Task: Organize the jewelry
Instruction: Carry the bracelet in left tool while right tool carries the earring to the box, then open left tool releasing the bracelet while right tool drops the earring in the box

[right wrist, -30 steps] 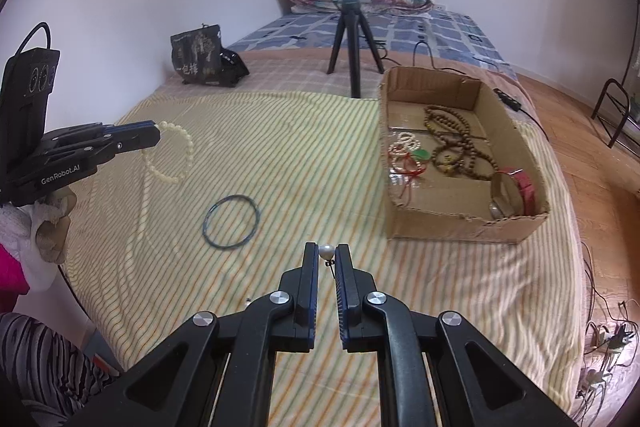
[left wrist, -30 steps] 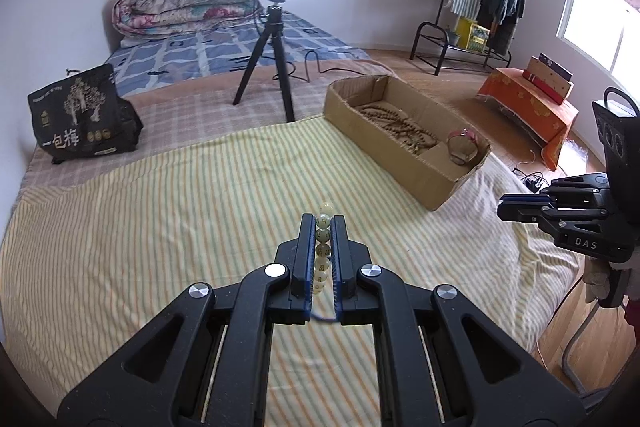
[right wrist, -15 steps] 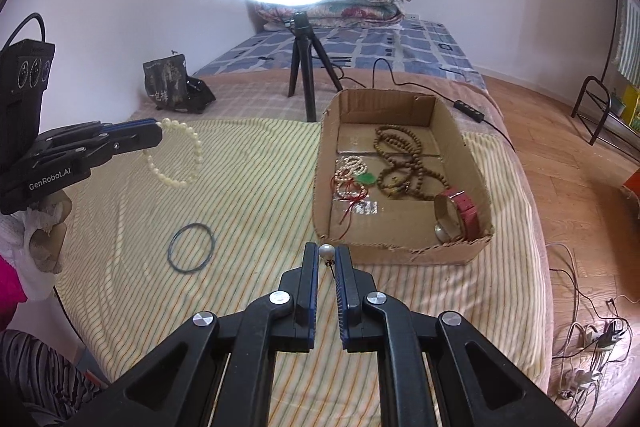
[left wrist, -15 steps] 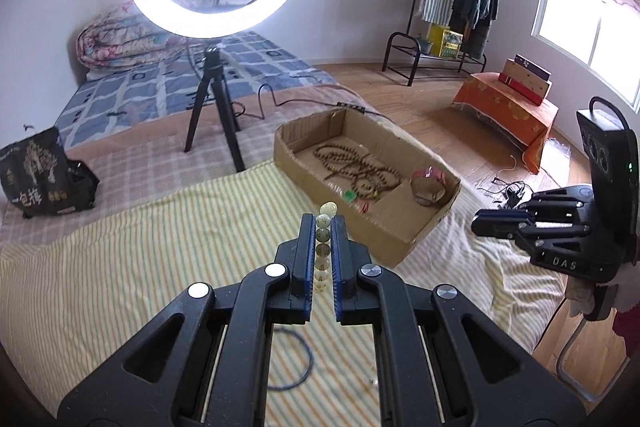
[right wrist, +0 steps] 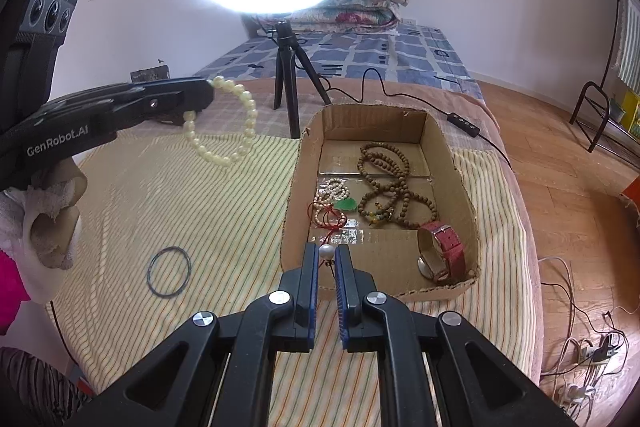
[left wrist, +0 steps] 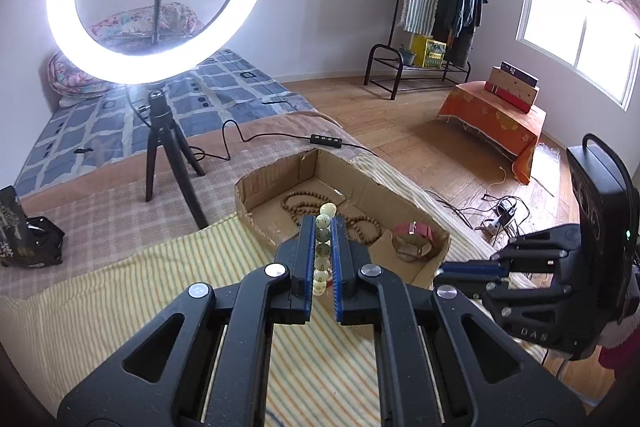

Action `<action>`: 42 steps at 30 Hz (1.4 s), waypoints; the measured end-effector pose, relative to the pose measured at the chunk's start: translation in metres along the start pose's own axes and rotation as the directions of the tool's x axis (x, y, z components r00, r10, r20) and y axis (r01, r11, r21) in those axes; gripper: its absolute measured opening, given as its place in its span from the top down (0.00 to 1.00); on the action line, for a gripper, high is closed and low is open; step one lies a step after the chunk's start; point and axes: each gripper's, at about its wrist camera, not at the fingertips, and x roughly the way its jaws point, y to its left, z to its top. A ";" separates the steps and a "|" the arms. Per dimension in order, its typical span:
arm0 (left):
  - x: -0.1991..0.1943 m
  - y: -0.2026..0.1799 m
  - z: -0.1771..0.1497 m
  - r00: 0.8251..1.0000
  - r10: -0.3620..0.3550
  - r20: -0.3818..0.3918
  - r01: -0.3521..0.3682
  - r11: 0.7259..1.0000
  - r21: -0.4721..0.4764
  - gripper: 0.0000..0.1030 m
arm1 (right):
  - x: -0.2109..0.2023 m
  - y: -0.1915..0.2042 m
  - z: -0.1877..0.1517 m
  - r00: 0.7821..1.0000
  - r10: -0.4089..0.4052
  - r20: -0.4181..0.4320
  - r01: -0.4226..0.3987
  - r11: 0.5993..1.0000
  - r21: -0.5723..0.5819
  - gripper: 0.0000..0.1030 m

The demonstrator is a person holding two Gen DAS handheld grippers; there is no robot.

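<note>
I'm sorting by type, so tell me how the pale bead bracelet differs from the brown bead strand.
The pale bead bracelet hangs clamped in the left gripper above the bedspread; the brown bead strand lies in the cardboard box. The bracelet is cream and one short loop; the strand is dark brown, far longer, heaped in tangled coils. Both are strung round beads.

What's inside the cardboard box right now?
In the cardboard box: brown bead strands, a small pale-bead string with green pendant and red cord, a red-strapped watch. The near-left corner is hidden behind the right gripper.
</note>
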 end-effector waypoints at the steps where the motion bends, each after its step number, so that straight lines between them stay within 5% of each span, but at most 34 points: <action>1: 0.006 0.000 0.003 1.000 -0.003 -0.003 0.003 1.000 -0.003 0.95 | 0.003 -0.002 0.001 1.000 -0.001 -0.003 0.001 1.000 0.001 0.94; 14: 0.081 0.016 0.015 0.997 0.018 -0.069 -0.021 0.999 -0.037 0.95 | 0.035 -0.025 0.005 0.999 0.007 -0.039 -0.005 0.999 0.043 0.94; 31: 0.110 0.021 0.019 0.993 0.044 -0.113 -0.049 0.998 -0.042 0.95 | 0.052 -0.029 0.009 0.998 0.019 -0.055 -0.015 0.998 0.063 0.93; 33: 0.110 0.021 0.020 0.992 0.048 -0.113 -0.054 0.997 -0.046 0.95 | 0.051 -0.029 0.009 0.999 0.014 -0.050 -0.011 0.998 0.064 0.88; 35: 0.110 0.021 0.020 0.992 0.050 -0.117 -0.056 0.997 -0.044 0.95 | 0.050 -0.029 0.009 0.999 0.007 -0.040 -0.004 0.998 0.066 0.69; 37: 0.110 0.021 0.021 0.991 0.052 -0.123 -0.058 0.997 -0.042 0.82 | 0.049 -0.028 0.009 0.999 0.011 -0.040 -0.009 0.998 0.066 0.68; 39: 0.107 0.021 0.020 0.992 0.054 -0.111 -0.058 0.998 -0.038 0.51 | 0.048 -0.026 0.009 0.999 0.001 -0.039 0.001 0.998 0.059 0.53; 41: 0.102 0.020 0.020 0.994 0.065 -0.090 -0.068 0.997 -0.031 0.46 | 0.045 -0.023 0.008 0.999 -0.027 -0.020 0.028 0.999 0.044 0.27; 42: 0.101 0.019 0.020 0.994 0.067 -0.089 -0.070 0.997 -0.028 0.46 | 0.044 -0.022 0.008 0.999 -0.036 -0.012 0.037 0.999 0.037 0.25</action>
